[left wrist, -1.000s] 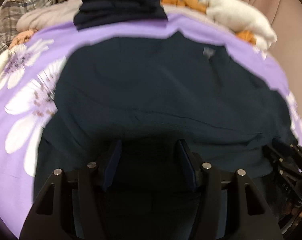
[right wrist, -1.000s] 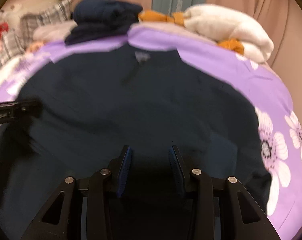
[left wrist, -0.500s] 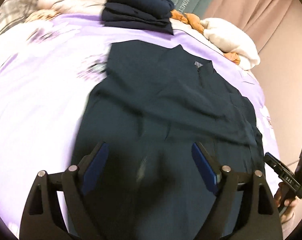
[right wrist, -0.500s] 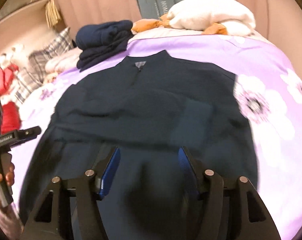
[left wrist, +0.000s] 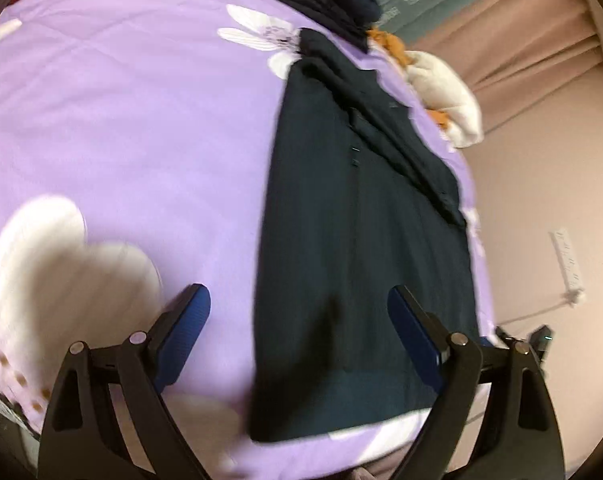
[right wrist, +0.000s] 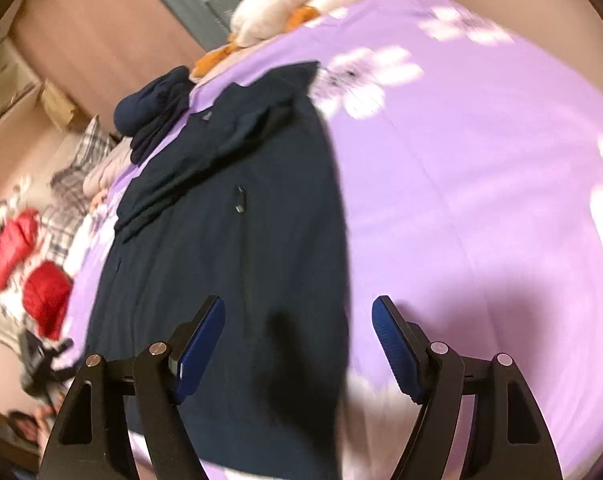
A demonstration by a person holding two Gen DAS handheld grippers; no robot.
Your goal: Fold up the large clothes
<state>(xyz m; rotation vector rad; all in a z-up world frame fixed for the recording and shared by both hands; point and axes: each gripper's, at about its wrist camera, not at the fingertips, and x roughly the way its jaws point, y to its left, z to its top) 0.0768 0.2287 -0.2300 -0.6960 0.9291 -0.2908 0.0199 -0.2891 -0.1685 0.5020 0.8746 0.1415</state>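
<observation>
A dark navy zip garment [left wrist: 361,248] lies flat on the purple flowered bedspread [left wrist: 121,128], its sleeves folded across the chest. It also shows in the right wrist view [right wrist: 229,264]. My left gripper [left wrist: 297,332] is open and empty, above the garment's left hem edge. My right gripper [right wrist: 297,344] is open and empty, above the garment's right hem edge. The other gripper's tool shows at the right edge of the left wrist view [left wrist: 537,340] and at the left of the right wrist view [right wrist: 41,360].
A stack of folded navy clothes [left wrist: 333,0] sits at the head of the bed. A white bundle [left wrist: 445,92] with orange fabric lies beside it. Red items [right wrist: 29,272] and plaid cloth [right wrist: 81,168] lie to the left. A pink wall and curtain stand behind.
Both grippers have opened wider and drawn back from the garment. The left swung out to its left edge, the right to its right edge. The garment lies still.
</observation>
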